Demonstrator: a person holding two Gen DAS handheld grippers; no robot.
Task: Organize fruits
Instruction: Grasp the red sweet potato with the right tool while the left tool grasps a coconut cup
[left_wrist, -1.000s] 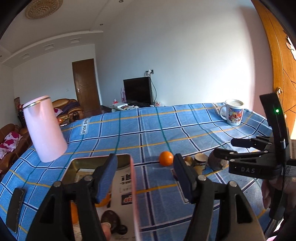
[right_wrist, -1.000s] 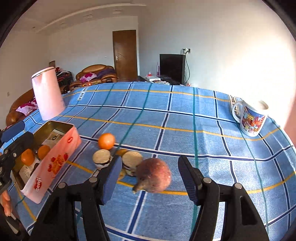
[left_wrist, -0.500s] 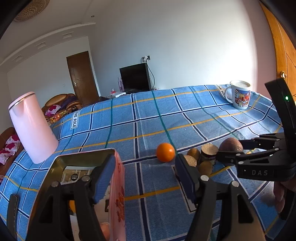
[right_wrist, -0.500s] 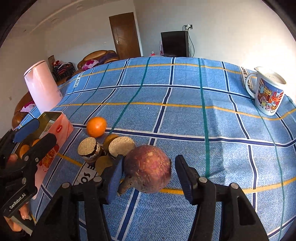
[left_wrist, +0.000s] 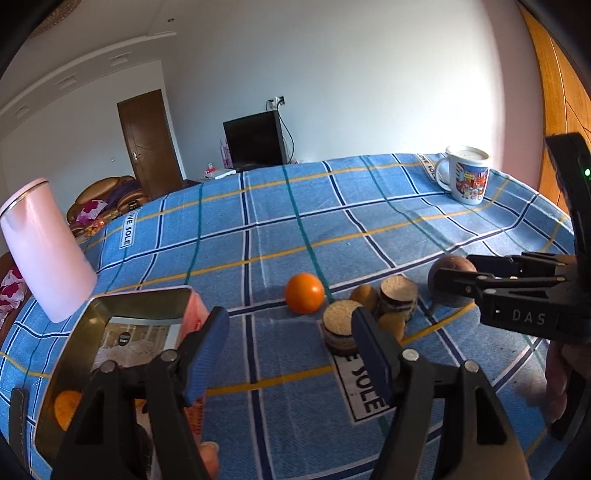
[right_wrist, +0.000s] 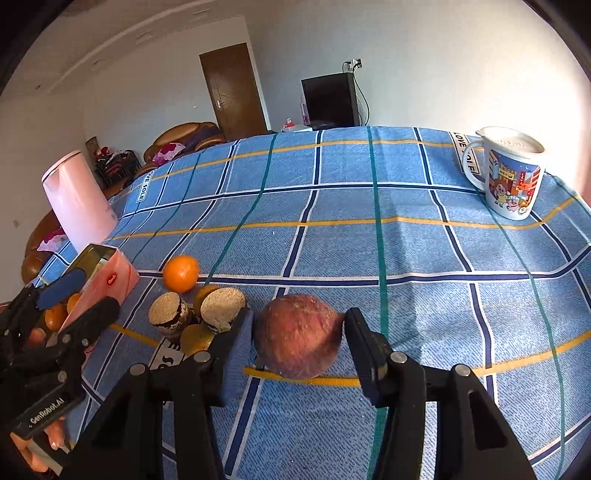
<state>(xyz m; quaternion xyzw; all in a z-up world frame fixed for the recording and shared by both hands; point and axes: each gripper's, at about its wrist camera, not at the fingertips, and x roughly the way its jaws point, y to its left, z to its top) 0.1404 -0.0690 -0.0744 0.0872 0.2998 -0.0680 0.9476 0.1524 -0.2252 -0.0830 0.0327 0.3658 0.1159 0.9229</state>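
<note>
A tight cluster of round brown-topped pieces (right_wrist: 166, 319) and the loose orange (right_wrist: 181, 273) crowds the lower left of the right wrist view, just beside the reddish-brown round fruit (right_wrist: 297, 336). Further left stands the pink open-topped tin (right_wrist: 110, 278). The blue checked tablecloth (right_wrist: 369, 243) lies bare through centre and right, up to the printed mug (right_wrist: 511, 177) at upper right.

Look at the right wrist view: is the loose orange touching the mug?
No. The orange lies by the pink tin at the left, while the mug stands apart at the far right.
</note>
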